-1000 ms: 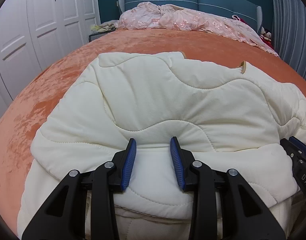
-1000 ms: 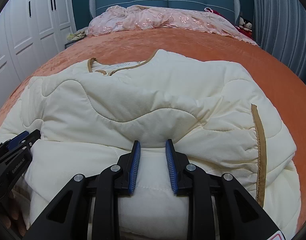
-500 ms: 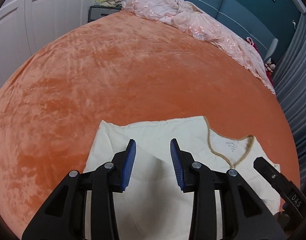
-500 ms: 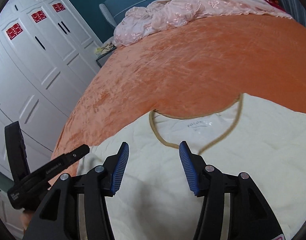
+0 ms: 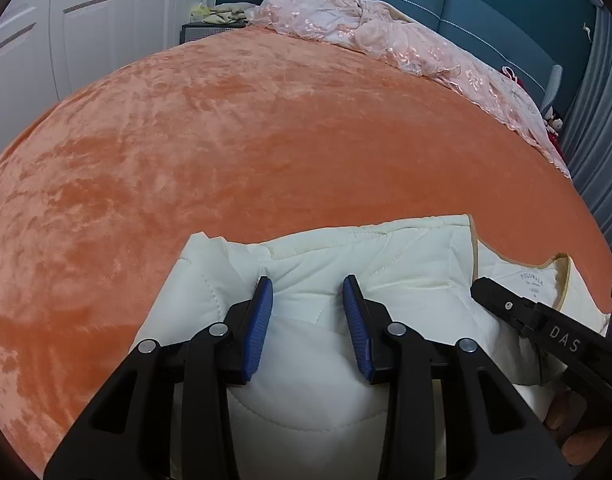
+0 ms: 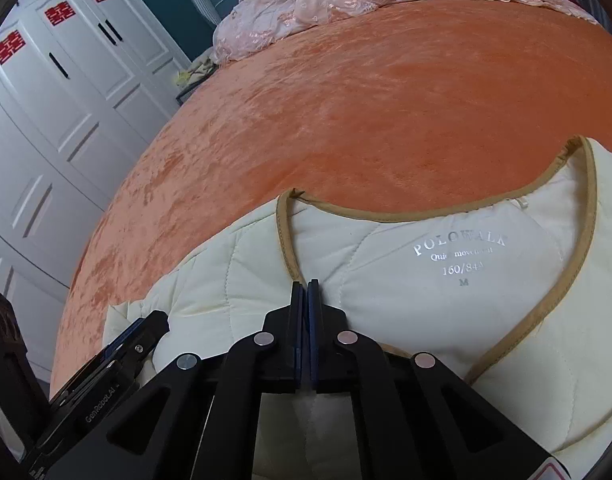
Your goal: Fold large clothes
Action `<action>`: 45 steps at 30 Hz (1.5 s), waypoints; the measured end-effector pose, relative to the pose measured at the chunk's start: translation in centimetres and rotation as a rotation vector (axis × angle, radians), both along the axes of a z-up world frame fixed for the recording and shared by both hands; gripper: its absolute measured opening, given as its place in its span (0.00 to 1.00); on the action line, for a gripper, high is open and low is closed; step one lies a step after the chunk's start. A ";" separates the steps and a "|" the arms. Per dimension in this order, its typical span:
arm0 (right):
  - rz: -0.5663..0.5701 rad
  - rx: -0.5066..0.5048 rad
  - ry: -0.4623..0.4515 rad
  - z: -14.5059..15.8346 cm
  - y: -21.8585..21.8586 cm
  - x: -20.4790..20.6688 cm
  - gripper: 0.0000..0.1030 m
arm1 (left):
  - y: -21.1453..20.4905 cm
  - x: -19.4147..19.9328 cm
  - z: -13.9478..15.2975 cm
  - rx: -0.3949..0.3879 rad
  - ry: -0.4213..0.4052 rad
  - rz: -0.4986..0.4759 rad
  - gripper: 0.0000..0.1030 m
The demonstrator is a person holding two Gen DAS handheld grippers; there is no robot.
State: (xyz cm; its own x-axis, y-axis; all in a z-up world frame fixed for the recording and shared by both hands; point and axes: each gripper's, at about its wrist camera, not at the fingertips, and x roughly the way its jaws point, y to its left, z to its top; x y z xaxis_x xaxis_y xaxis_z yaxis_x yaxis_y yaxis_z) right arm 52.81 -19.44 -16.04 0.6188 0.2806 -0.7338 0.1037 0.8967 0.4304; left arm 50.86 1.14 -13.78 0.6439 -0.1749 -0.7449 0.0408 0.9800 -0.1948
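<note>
A cream quilted jacket (image 5: 345,264) with tan trim lies on the orange bedspread (image 5: 226,140), collar end towards the headboard. My left gripper (image 5: 307,292) is open, its blue pads over the jacket's left shoulder area. In the right wrist view the jacket (image 6: 425,288) shows its neckline and inner label. My right gripper (image 6: 305,286) is shut, its tips against the jacket fabric just left of the neck opening; whether any cloth is pinched between the pads cannot be told. The right gripper also shows in the left wrist view (image 5: 545,328), and the left gripper shows in the right wrist view (image 6: 118,356).
A pink lace blanket (image 5: 385,40) lies along the blue headboard (image 5: 485,12). White wardrobe doors (image 6: 46,120) stand to the left. A small bedside table (image 5: 210,24) with clutter stands at the far left corner. Grey curtains (image 5: 601,120) hang on the right.
Both grippers moved up from the jacket's hem to its collar end. The right gripper, open half a second ago, has shut. The left gripper stays open.
</note>
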 end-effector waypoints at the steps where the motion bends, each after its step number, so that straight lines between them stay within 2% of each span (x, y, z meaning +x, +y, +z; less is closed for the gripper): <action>1: -0.004 -0.008 -0.008 0.0 0.1 -0.1 0.00 | -0.2 0.0 0.0 0.008 -0.005 0.000 0.35; 5: -0.003 -0.082 -0.017 0.0 1.1 0.0 0.00 | -0.4 0.1 -0.1 0.022 -0.023 0.005 0.35; 10: -0.023 -0.062 -0.014 -0.1 0.5 0.1 0.00 | -0.8 0.4 -0.4 0.059 -0.027 0.013 0.35; 12: -0.096 -0.085 -0.033 1.5 -0.6 -0.9 0.01 | -0.9 0.5 -0.2 0.070 -0.015 0.009 0.35; 13: -0.161 -0.101 -0.065 3.0 -1.9 -2.0 0.06 | -0.9 0.6 0.0 0.066 -0.001 0.004 0.35; 16: -0.260 -0.051 -0.148 7.0 -7.9 -5.8 0.12 | -1.1 0.5 2.1 0.095 0.028 0.005 0.35; 17: -0.277 -0.050 -0.152 7.8 -10.0 -6.7 0.15 | -1.6 -0.3 3.3 0.088 0.001 -0.001 0.35; 19: -0.318 -0.071 -0.136 8.4 -14.3 -8.4 0.30 | -3.6 -2.0 6.3 -0.016 -0.066 -0.077 0.41; 20: -0.343 -0.081 -0.116 8.1 -16.1 -9.0 0.31 | -5.2 -2.6 7.5 -0.045 -0.082 -0.114 0.57; 21: -0.372 -0.079 -0.085 7.5 -17.9 -9.4 0.31 | -7.4 -3.0 8.5 -0.073 -0.089 -0.162 0.68; 23: -0.385 -0.035 -0.026 5.9 -20.4 -9.9 0.31 | -12.2 -3.4 9.4 -0.138 -0.066 -0.283 0.68; 25: -0.372 -0.001 0.004 4.6 -21.5 -10.1 0.29 | -17.2 -3.4 9.1 -0.143 -0.023 -0.385 0.66; 26: -0.359 0.007 0.012 4.1 -21.8 -10.1 0.27 | -19.5 -3.4 8.6 -0.108 -0.011 -0.417 0.61; 28: -0.334 -0.004 0.022 3.4 -21.9 -9.9 0.22 | -22.8 -3.3 7.2 -0.042 0.019 -0.453 0.53; 30: -0.316 -0.011 0.035 2.7 -21.8 -9.6 0.22 | -24.6 -2.7 5.2 -0.008 0.077 -0.454 0.53; 34: -0.297 -0.042 0.041 1.8 -21.1 -9.0 0.22 | -25.7 -2.0 1.3 0.025 0.154 -0.428 0.47; 45: -0.303 -0.150 0.023 0.9 -20.2 -9.0 0.20 | -25.4 -2.3 -0.6 0.025 0.086 -0.413 0.47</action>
State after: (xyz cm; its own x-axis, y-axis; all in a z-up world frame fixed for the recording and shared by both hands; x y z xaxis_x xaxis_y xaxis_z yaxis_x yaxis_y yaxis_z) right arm 43.78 -39.65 -15.14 0.6402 -0.0256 -0.7678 0.3833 0.8768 0.2904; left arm 48.57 -24.30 -14.41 0.4587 -0.3864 -0.8002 0.4159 0.8892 -0.1909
